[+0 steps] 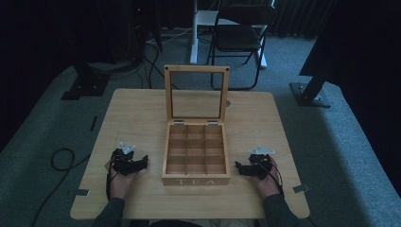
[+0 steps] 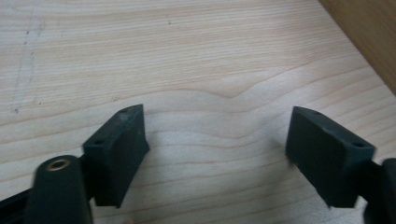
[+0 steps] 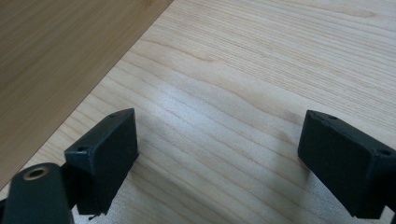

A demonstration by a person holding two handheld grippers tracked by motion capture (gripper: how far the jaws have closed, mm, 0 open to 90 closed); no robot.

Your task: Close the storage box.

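Tea box [image 1: 196, 153] sits at the middle of our desk [image 1: 137, 113], its wooden body marked TEA on the front wall and its glass-paned lid [image 1: 196, 93] standing upright on the two hinges at the back. We see the compartments inside divided by a wooden grid, and as far as the dim high view lets us judge, they hold nothing. No tea bags or other loose items lie on the desk around it.

We hold our left gripper [image 1: 134, 163] just beside the box's left wall and our right gripper [image 1: 244, 168] just beside its right wall, both low over the desk and neither touching the box. In the left gripper view, the left gripper [image 2: 215, 140] has its jaws spread wide with bare wood grain between them; in the right gripper view, the right gripper [image 3: 217, 149] is likewise released, nothing between its jaws, with the box's side wall [image 3: 60, 60] running along the upper left.

We judge that the box stands open and that both hands are at rest on either side of it. If the work is to close it, the lid is not yet touched; if it is to fill it, nothing has gone in.
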